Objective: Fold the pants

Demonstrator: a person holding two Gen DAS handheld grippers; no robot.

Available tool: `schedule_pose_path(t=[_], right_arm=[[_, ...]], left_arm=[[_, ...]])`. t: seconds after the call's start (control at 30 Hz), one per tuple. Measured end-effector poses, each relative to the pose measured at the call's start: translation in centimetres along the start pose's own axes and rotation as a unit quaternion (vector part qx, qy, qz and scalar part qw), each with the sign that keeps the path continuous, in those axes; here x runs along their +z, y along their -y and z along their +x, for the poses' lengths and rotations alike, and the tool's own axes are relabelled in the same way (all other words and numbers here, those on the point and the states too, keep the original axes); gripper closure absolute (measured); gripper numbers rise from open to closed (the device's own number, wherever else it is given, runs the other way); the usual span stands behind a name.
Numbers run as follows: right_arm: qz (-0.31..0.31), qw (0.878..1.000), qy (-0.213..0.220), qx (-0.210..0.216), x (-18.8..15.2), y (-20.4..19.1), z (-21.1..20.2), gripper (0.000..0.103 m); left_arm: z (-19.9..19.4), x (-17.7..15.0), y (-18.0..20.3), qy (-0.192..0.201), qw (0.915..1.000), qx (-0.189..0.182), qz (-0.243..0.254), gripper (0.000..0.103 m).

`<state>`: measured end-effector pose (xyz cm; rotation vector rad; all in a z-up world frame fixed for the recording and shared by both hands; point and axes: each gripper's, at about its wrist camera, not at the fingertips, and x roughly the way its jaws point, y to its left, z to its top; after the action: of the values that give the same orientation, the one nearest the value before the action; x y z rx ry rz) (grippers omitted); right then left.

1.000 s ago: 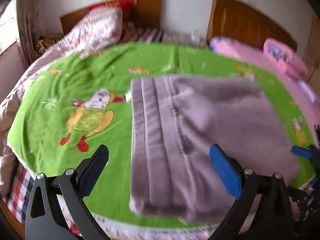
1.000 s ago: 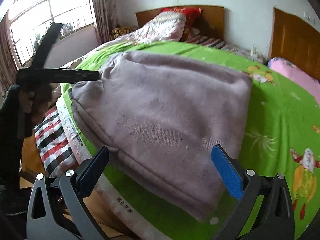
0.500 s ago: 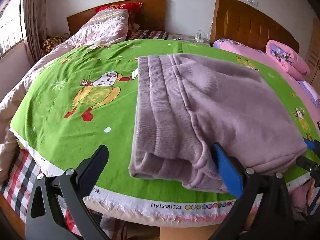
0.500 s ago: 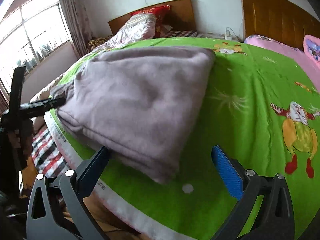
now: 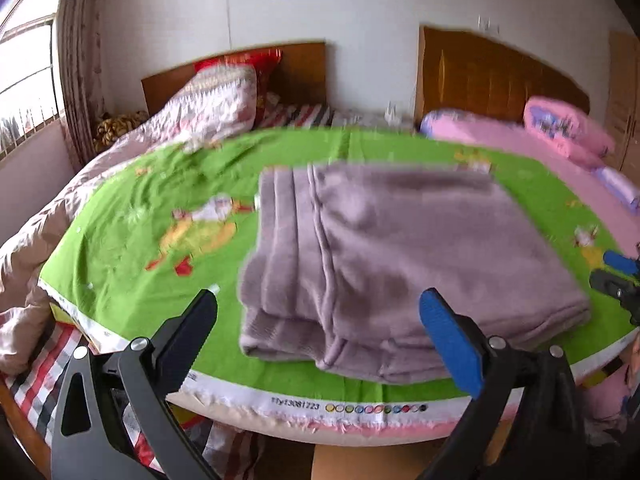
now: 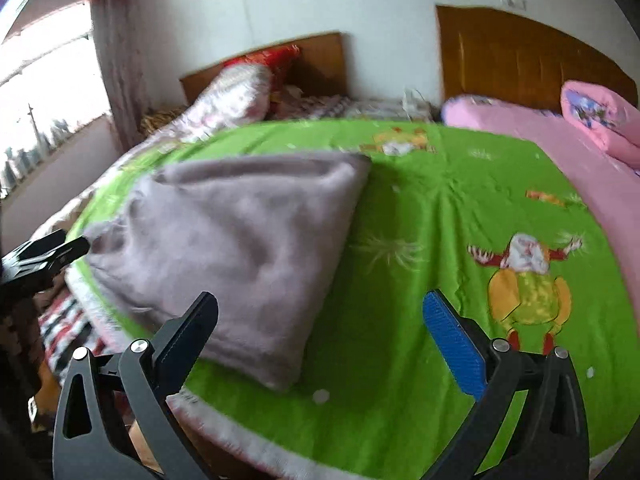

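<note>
On the green bedspread, near its front edge, lie the folded pants. Your left gripper and right gripper: fingers apart, empty. Snagging a layer would undo the stack.

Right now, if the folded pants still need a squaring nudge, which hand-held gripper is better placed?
Left, probably. The left hand-held gripper faces the pants squarely, their near edge between its open fingers. The right hand-held gripper is open too, with the pants off toward its left finger.

Motion-blurred pants, cartoon print smeared, right tool cut off at frame edge
</note>
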<state>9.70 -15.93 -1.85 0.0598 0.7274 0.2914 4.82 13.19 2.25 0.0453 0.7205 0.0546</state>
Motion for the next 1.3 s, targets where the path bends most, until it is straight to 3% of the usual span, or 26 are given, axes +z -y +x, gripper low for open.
schedule_pose_path(t=[0.07,0.2,0.3,0.43,0.6,0.63,0.7,0.73,0.93,1.17,1.3], right_arm=[[-0.015,0.998,-0.055,-0.014,-0.9,-0.2,2.6,0.004],[0.008,0.999,-0.044,-0.004,-1.1,0.7,1.4,0.004],[-0.002,1.000,0.005,-0.008,-0.7,0.0,-2.2,0.004],[-0.015,0.992,0.123,0.012,-0.4,-1.8,-8.1,0.004],[-0.057,0.977,0.206,-0.009,-1.5,-4.3,-10.7,0.004],[-0.060,0.976,0.210,-0.009,-1.8,-4.6,-10.5,0.004],[-0.061,0.979,0.193,0.002,-2.1,-4.8,-9.7,0.004],[-0.061,0.982,0.178,0.008,-2.3,-4.9,-9.1,0.004],[-0.090,0.988,0.123,0.021,-3.8,-6.0,-7.4,0.004],[-0.107,0.992,0.068,0.014,-4.4,-6.3,-5.2,0.004],[-0.099,0.993,0.067,0.011,-4.5,-5.9,-5.1,0.004]], left_arm=[[1.7,-0.8,0.4,-0.028,0.9996,0.001,0.009,0.002],[1.3,-1.4,-0.4,-0.029,0.9995,-0.011,-0.011,0.002],[-1.1,-1.0,-0.1,0.013,0.9998,0.011,-0.009,0.002],[-5.0,0.1,0.7,0.084,0.9944,0.053,-0.038,0.002],[-7.9,1.2,2.4,0.140,0.9873,0.059,-0.049,0.001],[-8.1,1.0,3.0,0.143,0.9855,0.079,-0.045,0.001],[-8.0,0.8,4.1,0.138,0.9811,0.127,-0.047,0.001],[-7.7,0.5,4.4,0.133,0.9811,0.133,-0.046,0.001],[-6.2,-1.1,5.5,0.105,0.9895,0.083,-0.055,0.001],[-4.7,-2.6,6.7,0.082,0.9934,0.069,-0.042,0.001],[-4.3,-3.0,6.5,0.078,0.9936,0.068,-0.046,0.002]])
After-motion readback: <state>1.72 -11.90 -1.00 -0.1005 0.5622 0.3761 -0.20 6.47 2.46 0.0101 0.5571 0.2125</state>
